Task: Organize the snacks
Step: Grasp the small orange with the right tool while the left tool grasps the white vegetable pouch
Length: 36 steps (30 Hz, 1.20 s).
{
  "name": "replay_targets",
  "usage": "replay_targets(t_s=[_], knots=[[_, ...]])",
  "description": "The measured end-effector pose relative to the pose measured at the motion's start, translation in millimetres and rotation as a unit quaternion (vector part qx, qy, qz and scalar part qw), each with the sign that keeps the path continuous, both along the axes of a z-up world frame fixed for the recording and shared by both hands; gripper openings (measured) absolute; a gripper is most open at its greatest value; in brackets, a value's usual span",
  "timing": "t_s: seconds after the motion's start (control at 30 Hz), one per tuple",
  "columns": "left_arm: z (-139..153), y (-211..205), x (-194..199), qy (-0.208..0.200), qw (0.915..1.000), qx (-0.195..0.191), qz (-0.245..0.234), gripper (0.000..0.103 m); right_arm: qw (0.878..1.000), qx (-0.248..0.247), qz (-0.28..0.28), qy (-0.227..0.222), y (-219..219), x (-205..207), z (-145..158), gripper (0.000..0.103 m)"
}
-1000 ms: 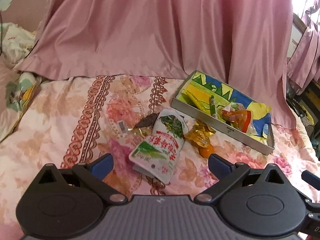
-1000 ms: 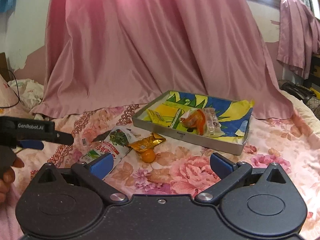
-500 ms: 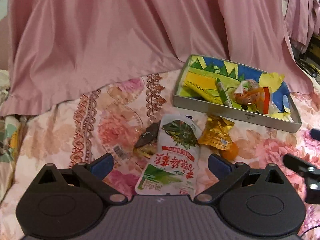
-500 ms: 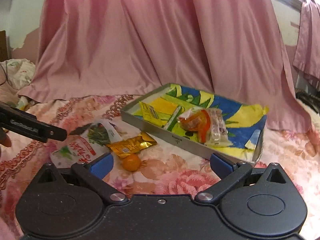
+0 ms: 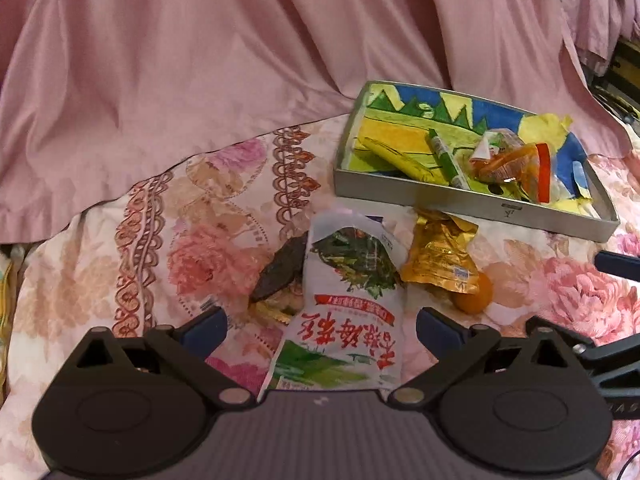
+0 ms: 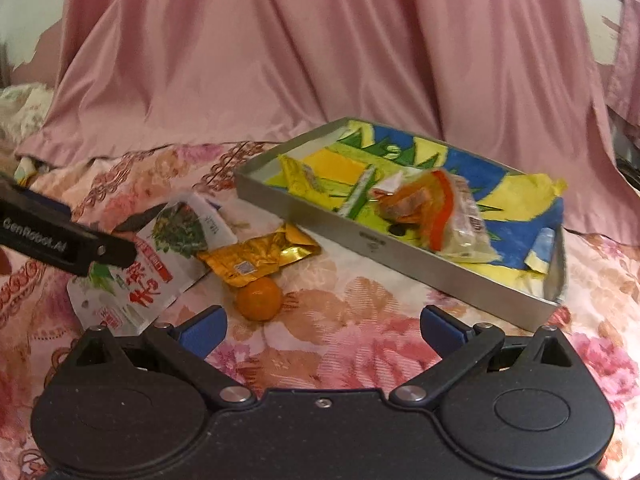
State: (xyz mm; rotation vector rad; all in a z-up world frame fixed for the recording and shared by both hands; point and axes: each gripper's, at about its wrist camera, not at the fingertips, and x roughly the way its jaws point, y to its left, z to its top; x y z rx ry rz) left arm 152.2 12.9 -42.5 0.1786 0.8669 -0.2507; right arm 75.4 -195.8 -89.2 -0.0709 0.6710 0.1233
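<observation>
Left gripper (image 5: 322, 326) is seen with jaws spread wide, straddling the white-green snack bag (image 5: 344, 316) on the floral bedspread (image 5: 168, 248); contact can't be told. Right gripper (image 6: 323, 328) is spread wide too, nothing held, just behind the orange (image 6: 258, 298). Gold packet (image 6: 260, 258) lies beside the tray (image 6: 400, 248).

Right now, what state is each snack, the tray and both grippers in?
Left gripper: open, straddling the white pouch.
Right gripper: open, empty.
White pouch: flat on the bedspread, outside the tray.
Gold packet: crumpled, outside, overlapping the orange.
Orange: loose on the bedspread.
Tray: partly filled with wrapped snacks.
</observation>
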Motion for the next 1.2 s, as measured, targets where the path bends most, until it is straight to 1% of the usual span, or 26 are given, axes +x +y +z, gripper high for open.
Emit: replay_targets(t_s=[0.13,0.23,0.3,0.43,0.47,0.63,0.7,0.8,0.87,1.0,1.07,1.1,1.17,1.2], knots=[[-6.6,-4.9,3.0,0.006,0.9998,0.007,-0.020,0.103,0.999,-0.033,0.030,-0.008,13.6,5.3,-7.9,0.102],[-12.4,-11.4,4.5,0.006,0.9990,0.026,-0.035,0.103,0.998,-0.046,0.047,0.004,21.0,12.0,-12.8,0.102],[-16.5,-15.4,5.4,0.008,0.9982,0.039,-0.045,0.103,0.997,-0.062,0.047,0.016,25.0,17.0,-17.6,0.098],[-24.9,-24.2,6.3,0.014,0.9959,0.074,-0.051,0.102,0.996,-0.061,0.057,0.019,26.7,21.6,-24.2,0.089],[-27.2,-26.3,6.0,0.015,0.9951,0.083,-0.050,0.100,0.996,-0.059,0.059,0.018,26.8,23.1,-24.8,0.088],[-31.8,-24.6,9.0,0.029,0.9952,0.079,-0.050,0.093,0.995,-0.065,0.078,0.017,31.0,30.6,-29.6,0.084],[-33.8,-22.8,11.2,0.036,0.9953,0.075,-0.049,0.089,0.993,-0.075,0.090,0.015,33.3,33.7,-31.1,0.083],[-36.4,-20.2,13.6,0.049,0.9958,0.062,-0.046,0.086,0.991,-0.084,0.102,0.014,33.5,39.1,-33.9,0.078],[-36.3,-18.4,14.4,0.056,0.9962,0.050,-0.044,0.084,0.991,-0.079,0.106,0.013,32.0,41.9,-34.8,0.071],[-36.0,-17.8,13.9,0.057,0.9963,0.047,-0.044,0.082,0.991,-0.072,0.116,0.009,32.8,45.8,-36.5,0.064],[-35.9,-17.9,14.2,0.058,0.9964,0.045,-0.043,0.081,0.989,-0.074,0.126,0.009,35.3,47.7,-38.9,0.052],[-35.9,-17.8,14.4,0.059,0.9964,0.043,-0.043,0.080,0.989,-0.074,0.130,0.009,36.7,48.1,-39.8,0.050],[-36.0,-17.4,15.1,0.061,0.9965,0.037,-0.042,0.078,0.988,-0.070,0.137,0.010,38.0,48.1,-40.0,0.040],[-35.9,-17.2,15.3,0.063,0.9966,0.034,-0.041,0.076,0.988,-0.068,0.140,0.012,38.8,48.0,-39.7,0.038]])
